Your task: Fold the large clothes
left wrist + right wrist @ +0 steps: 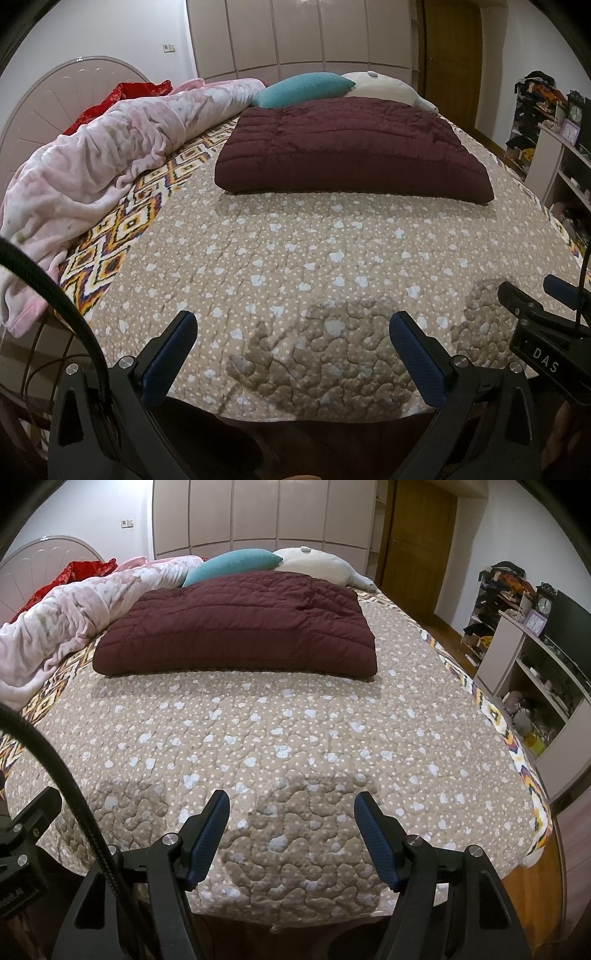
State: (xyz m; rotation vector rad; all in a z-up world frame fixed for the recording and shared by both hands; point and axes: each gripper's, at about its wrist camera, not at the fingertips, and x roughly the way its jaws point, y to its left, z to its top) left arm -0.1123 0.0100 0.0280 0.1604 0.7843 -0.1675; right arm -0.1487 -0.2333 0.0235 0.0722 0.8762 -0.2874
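Observation:
A maroon quilted jacket (351, 147) lies folded into a thick rectangle in the middle of the bed; it also shows in the right wrist view (236, 627). My left gripper (293, 321) is open and empty, hovering over the near edge of the bed, well short of the jacket. My right gripper (291, 801) is open and empty too, over the same near edge. The right gripper also shows at the right edge of the left wrist view (532, 295).
A beige dotted quilt (295, 251) covers the bed. A crumpled pink blanket (110, 147) lies along the left side. A teal pillow (303, 88) and a white pillow (388, 86) sit behind the jacket. Shelves (535, 686) stand to the right of the bed.

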